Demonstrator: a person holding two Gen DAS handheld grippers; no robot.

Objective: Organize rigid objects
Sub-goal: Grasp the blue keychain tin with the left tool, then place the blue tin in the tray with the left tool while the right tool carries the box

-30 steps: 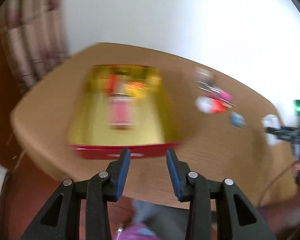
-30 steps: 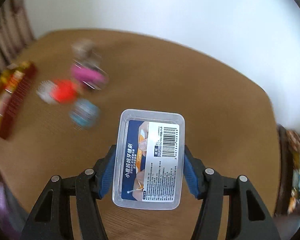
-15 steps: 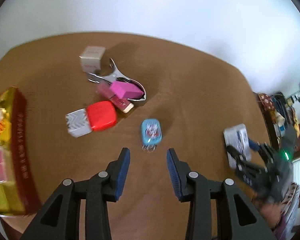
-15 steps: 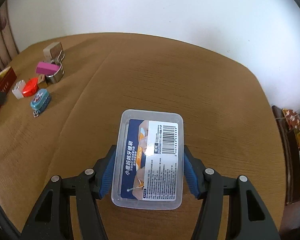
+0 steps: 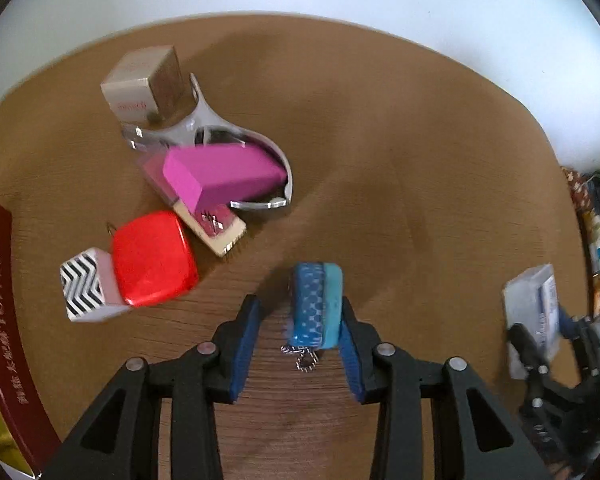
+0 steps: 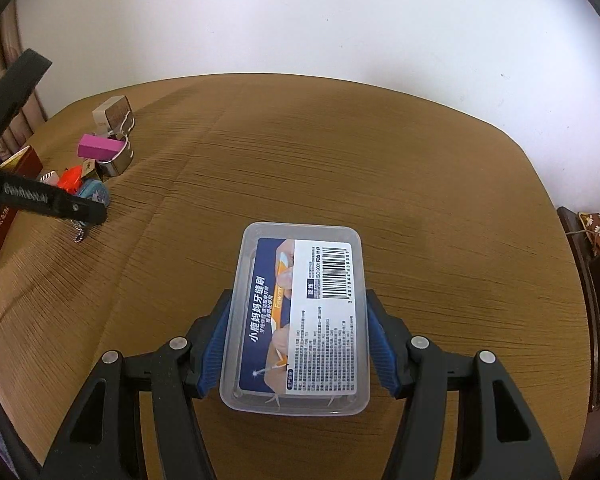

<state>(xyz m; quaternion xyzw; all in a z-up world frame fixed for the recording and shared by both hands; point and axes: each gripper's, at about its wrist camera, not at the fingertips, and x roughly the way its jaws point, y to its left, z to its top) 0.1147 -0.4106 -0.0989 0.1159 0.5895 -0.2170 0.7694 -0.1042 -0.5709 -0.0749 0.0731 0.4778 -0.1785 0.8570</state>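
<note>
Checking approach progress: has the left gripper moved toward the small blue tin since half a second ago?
Yes. The left gripper has advanced forward; the blue tin now sits between its fingers.

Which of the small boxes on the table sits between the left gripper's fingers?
The blue tin with the keychain, inside the left gripper; the red box and pink box lie farther off.

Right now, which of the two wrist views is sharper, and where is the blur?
The right wrist view is sharper: the barcode and print on the clear plastic box in the right gripper read crisply. The left wrist view is softer, with the beige box and the right edge smeared; both bend the table edge, fisheye style.
</note>
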